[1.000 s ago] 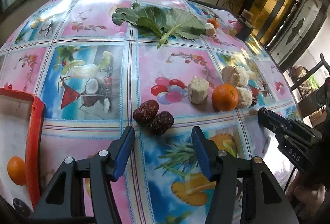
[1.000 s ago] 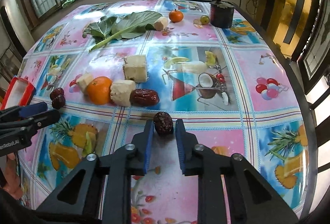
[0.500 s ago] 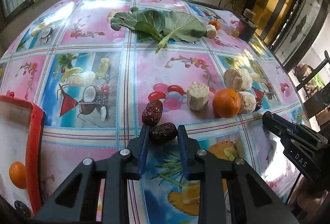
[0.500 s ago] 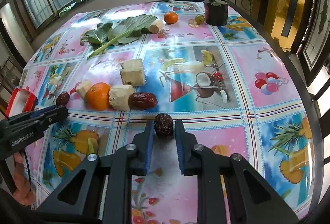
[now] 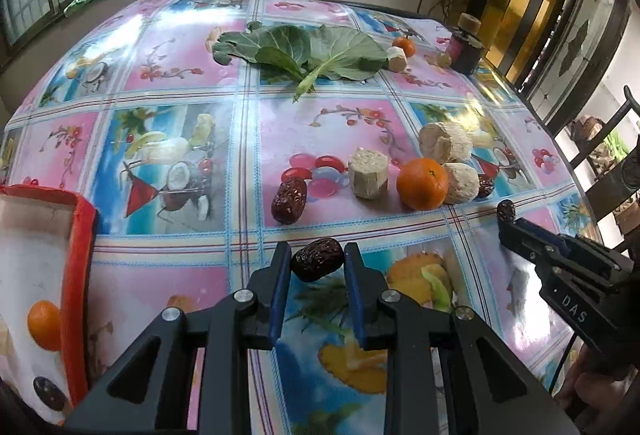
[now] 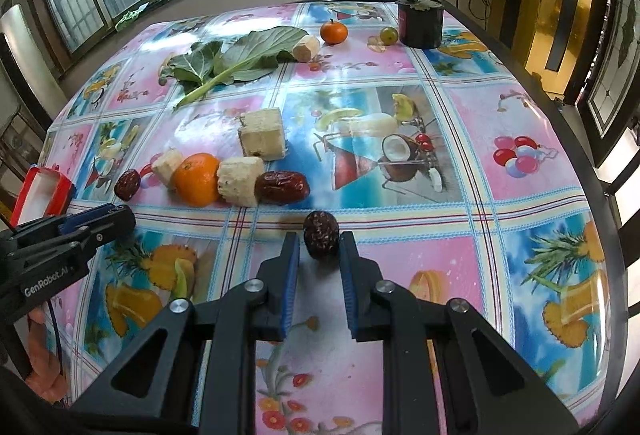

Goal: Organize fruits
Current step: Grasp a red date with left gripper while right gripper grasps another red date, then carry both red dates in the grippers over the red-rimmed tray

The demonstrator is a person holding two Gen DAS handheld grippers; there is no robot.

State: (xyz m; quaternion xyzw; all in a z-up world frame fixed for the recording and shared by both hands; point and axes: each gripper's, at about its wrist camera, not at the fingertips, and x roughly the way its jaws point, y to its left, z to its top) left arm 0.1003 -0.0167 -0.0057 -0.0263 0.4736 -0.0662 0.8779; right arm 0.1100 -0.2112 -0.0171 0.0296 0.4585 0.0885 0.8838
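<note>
At far left, a red-rimmed tray [image 5: 82, 275] holds a small orange [image 5: 44, 325] and 1 dark fruit [image 5: 49, 393]. The left gripper [image 5: 313, 267] reaches low over the surface [image 5: 168, 267], its blue pads clamped on a red date [image 5: 317, 259]. To the right, the right gripper [image 6: 319, 249] holds a second date [image 6: 321, 238], with 2 more dates [image 6: 282, 187] beside a large orange [image 6: 197, 179].

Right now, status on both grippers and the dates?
Left gripper shut on a date. Right gripper shut on another date. Tray left, path clear.
</note>
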